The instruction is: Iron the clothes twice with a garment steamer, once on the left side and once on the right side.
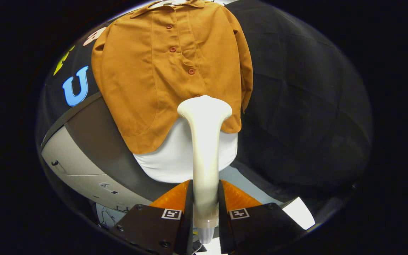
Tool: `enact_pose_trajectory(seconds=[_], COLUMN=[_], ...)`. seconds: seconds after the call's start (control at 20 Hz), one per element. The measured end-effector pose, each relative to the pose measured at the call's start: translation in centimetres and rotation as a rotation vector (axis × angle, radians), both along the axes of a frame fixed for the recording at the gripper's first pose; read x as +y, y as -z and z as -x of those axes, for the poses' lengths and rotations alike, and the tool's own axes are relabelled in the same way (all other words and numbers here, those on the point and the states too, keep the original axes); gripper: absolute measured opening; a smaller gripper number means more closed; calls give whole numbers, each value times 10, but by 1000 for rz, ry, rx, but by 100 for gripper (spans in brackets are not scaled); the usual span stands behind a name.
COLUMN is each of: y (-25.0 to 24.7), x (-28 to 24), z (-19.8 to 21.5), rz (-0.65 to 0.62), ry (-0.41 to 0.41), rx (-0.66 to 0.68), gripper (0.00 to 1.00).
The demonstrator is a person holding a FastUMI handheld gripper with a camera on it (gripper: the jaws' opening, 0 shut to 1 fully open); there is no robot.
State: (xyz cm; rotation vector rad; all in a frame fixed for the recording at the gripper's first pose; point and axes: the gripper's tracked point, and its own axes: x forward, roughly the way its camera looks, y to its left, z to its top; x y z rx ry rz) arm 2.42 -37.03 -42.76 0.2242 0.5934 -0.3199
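Observation:
A cream garment steamer [205, 148] stands upright between my fingers, its handle clamped from both sides. My gripper [205, 196] is shut on it. The steamer's flared head sits at the lower hem of an orange-brown buttoned shirt [154, 78], on the right half of the shirt just below the button line. The shirt hangs beyond my fingers over a white form [175, 159] that shows below its hem. Whether the head touches the cloth I cannot tell.
Black booth cloth [296, 106] hangs behind and to the right of the shirt. A grey and white curved surface [83, 156] runs along the lower left, under the shirt. A pale floor patch [298, 212] lies low on the right.

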Motion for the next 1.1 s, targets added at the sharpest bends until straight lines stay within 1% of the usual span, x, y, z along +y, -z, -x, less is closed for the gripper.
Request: enact_pose_trajectory(seconds=[0.1,0.25,0.45,0.6,0.75,0.9,1.1], y=[-2,-14,-51,-97,-155,-220,-291], x=[5,7,17,27,39,61,94], z=[11,25,36,35,24,18,5], rz=[6,56,83,113,148,184,212], ry=[-5,-18,-25,-32,-50,-83,-133], rx=[3,-5,-76,-153,-254,-360,-471], gripper=[34,34,34,34,34,33,34])
